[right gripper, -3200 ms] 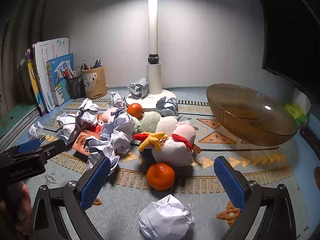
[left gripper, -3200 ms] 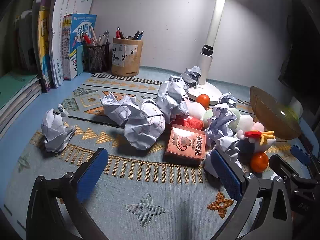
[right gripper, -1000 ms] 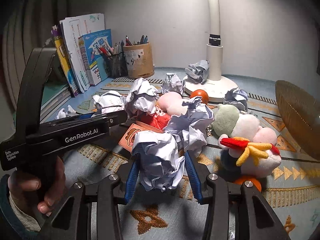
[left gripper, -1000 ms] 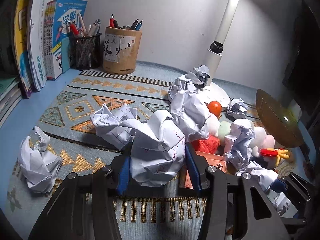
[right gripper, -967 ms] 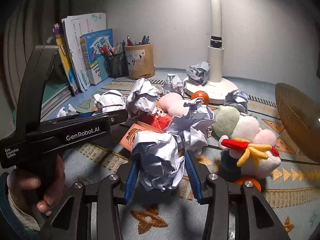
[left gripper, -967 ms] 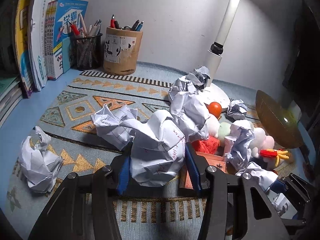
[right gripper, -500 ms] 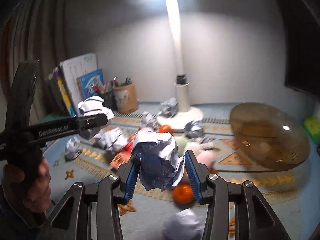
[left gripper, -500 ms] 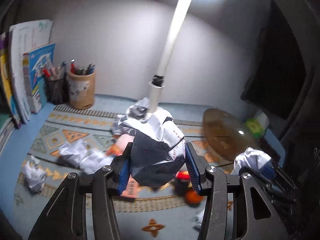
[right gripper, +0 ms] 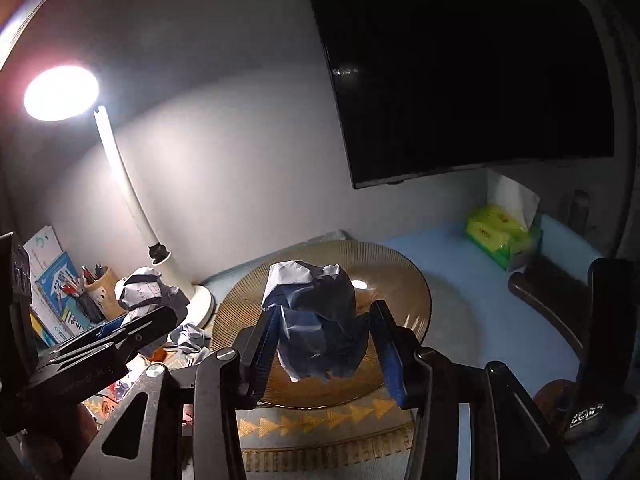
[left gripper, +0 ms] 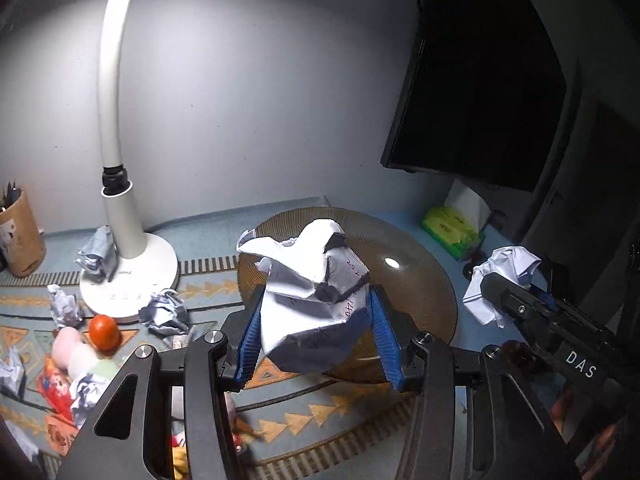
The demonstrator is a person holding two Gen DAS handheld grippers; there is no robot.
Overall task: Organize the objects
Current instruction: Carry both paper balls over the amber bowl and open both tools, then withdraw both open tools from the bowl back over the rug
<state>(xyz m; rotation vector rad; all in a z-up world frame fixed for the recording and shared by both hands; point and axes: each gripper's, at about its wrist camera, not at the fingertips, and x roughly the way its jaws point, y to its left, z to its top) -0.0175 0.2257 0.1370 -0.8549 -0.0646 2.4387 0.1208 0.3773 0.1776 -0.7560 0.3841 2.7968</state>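
Left hand-held gripper (left gripper: 316, 340) is clamped on a paper ball (left gripper: 316, 300); right hand-held gripper (right gripper: 326, 354) pinches another paper ball (right gripper: 316, 320); the brown bowl (right gripper: 408, 280) sits at twelve o'clock beyond both, the right likely nearer; other wads litter the table (left gripper: 208, 228).

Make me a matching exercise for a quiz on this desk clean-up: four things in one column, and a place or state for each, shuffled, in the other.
Things:
1. left gripper
2. orange fruit
3. green tissue pack
4. brown glass dish

Places or states:
A. on the blue desk surface below the dark screen
B. shut on a crumpled paper ball with handwriting on it
C. on the patterned mat, right of the lamp base, nothing lying in it
D. on the mat in front of the white lamp base

Pairs: 1-B, 2-D, 3-A, 4-C
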